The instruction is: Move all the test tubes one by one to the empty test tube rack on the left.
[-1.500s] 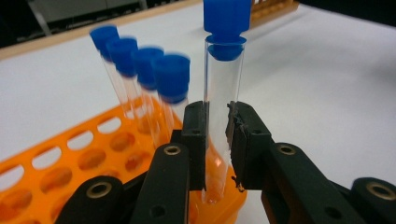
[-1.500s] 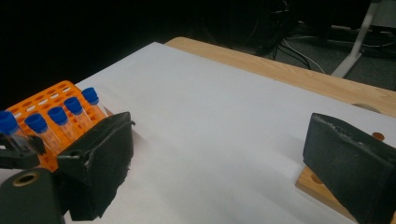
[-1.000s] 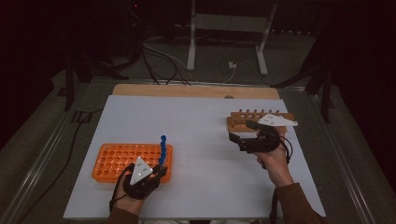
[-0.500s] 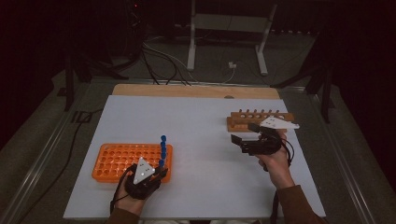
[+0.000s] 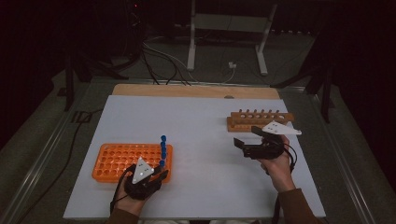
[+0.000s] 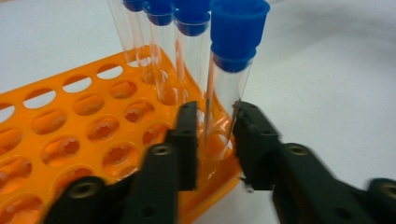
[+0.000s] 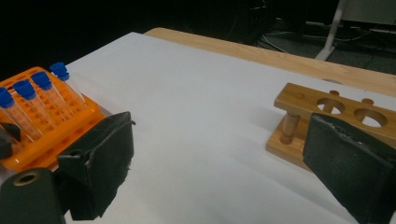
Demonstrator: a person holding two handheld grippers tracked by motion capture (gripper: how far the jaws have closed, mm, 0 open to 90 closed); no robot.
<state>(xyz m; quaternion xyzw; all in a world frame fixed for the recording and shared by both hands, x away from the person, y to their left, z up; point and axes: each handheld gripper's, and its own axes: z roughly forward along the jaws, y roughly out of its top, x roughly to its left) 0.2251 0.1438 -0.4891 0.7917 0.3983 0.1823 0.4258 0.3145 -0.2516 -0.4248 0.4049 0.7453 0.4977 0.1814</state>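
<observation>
– At orange rack (image 5: 116,161), near right corner: left tongs (image 6: 215,109) straddle the closest tube (image 6: 229,93). Tube sits upright in the corner hole, blue cap (image 6: 238,28) on.

– Clenched on it?

– No, released. Jaws have just been opening. Tube is between the pads; slim gap shows on one side, other pad is at the glass or just off it, can't tell which.

– Other tubes?

– Three more capped tubes (image 6: 161,51) in a line behind it, same edge of the rack. High view shows the line of blue caps (image 5: 163,148) along the rack's right edge. Remaining holes I can see are empty.

– Left hand position?

– Left hand (image 5: 137,184) is at the rack's near right corner, low on the white desk (image 5: 187,116).

– Right side?

– Right tongs (image 5: 240,144) are spread wide, nothing between the jaws. Held over the desk just in front of the wooden rack (image 5: 259,119), not touching it. They point toward the orange rack, well apart from it.

– Wooden rack state?

– Round holes on top, no tubes in those I can see. Stands at the desk's far right.
</observation>
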